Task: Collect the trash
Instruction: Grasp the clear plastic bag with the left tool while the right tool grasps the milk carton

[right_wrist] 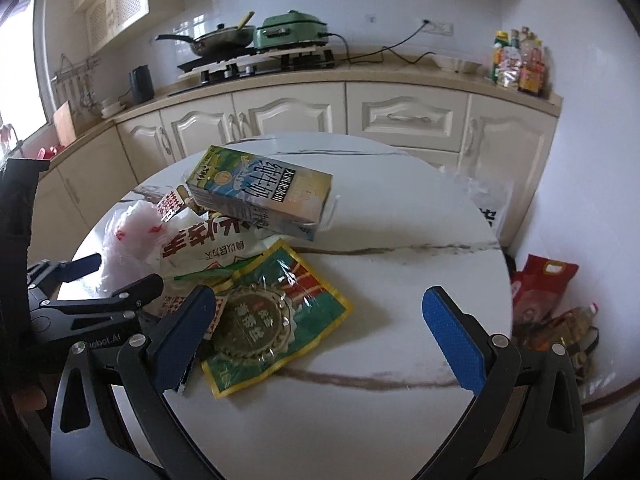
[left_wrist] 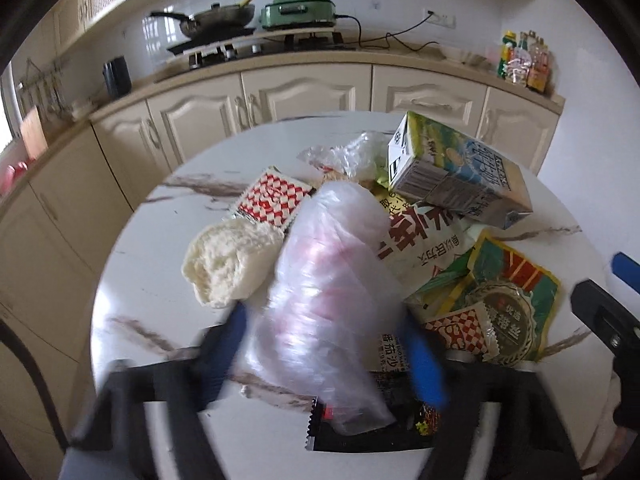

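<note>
Left claw (left_wrist: 328, 344) astride a crumpled clear plastic bag (left_wrist: 324, 280), blue pads against both its sides, gripping it; frame blurred there, so contact only likely. Right claw (right_wrist: 320, 340) wide open above bare tabletop, nothing between its pads, left pad just over the edge of a green and yellow snack packet (right_wrist: 276, 320). Trash piled on the round marble table (right_wrist: 400, 216): milk carton (right_wrist: 264, 196) lying on its side atop a white printed bag (right_wrist: 212, 244), red-checked wrapper (left_wrist: 272, 200) behind, piece of white bread (left_wrist: 228, 264) just beside the plastic bag, black wrapper (left_wrist: 360, 436) under the bag's near end. Stove with pan (right_wrist: 220, 40) on the far counter.
</note>
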{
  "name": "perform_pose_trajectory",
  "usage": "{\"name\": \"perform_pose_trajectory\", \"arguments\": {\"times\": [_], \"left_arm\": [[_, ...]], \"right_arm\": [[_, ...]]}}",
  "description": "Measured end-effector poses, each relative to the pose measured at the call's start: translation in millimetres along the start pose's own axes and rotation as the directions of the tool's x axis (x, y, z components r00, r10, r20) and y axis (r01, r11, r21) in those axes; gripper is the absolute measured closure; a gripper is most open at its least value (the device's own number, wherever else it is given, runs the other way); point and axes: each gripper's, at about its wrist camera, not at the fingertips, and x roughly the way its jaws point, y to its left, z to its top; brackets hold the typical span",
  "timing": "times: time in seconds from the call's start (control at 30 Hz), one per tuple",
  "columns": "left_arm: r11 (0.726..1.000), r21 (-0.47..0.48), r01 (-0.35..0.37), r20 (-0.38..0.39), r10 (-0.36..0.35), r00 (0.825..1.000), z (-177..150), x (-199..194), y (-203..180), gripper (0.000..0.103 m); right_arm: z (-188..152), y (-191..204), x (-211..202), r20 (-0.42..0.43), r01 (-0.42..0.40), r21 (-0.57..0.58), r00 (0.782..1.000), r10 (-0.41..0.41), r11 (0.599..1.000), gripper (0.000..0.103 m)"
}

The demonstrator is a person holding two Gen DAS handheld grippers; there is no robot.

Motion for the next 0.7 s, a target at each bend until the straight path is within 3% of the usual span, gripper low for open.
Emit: {"name": "perform_pose_trajectory", "arguments": {"times": [0.07, 0.1, 0.2, 0.47, 0.6, 0.7], "left_arm": [[1.0, -0.013, 0.009, 0.006, -0.009, 1.0, 8.2, 1.8, 13.0, 0.072], [0.999, -0.025, 0.025, 0.01, -0.025, 1.0, 12.3, 2.7, 19.2, 0.076], [0.992, -0.079, 0.102, 0.026, -0.1, 0.995, 15.2, -7.8, 41.0, 0.077], [0.994, -0.087, 0.069, 0.099, -0.06, 0.993, 15.3, -50.8, 90.9, 0.077], [0.993, -0.097, 0.061, 0.11, -0.05, 0.993, 17.3, -56.9, 106.9, 0.077], [0.994, -0.09, 0.054, 0.111, -0.044, 0.993, 22.1, -44.5, 100.7, 0.077]], "right_arm": [[4.6, 2.5, 6.6, 0.001, -0.012, -0.022, 1.0, 0.012, 1.0, 0.0], [9.5, 4.8, 11.4, 0.006, -0.018, -0.049, 1.0, 0.019, 0.999, 0.0], [21.5, 11.9, 22.8, 0.015, -0.021, -0.118, 1.0, 0.023, 0.993, 0.0], [61.9, 39.3, 70.9, 0.007, -0.074, -0.345, 0.997, 0.081, 0.936, 0.0], [75.0, 41.5, 104.9, -0.067, -0.146, -0.38, 0.989, 0.13, 0.913, 0.0], [76.3, 39.0, 125.8, -0.149, -0.238, -0.387, 0.97, 0.194, 0.891, 0.0]]}}
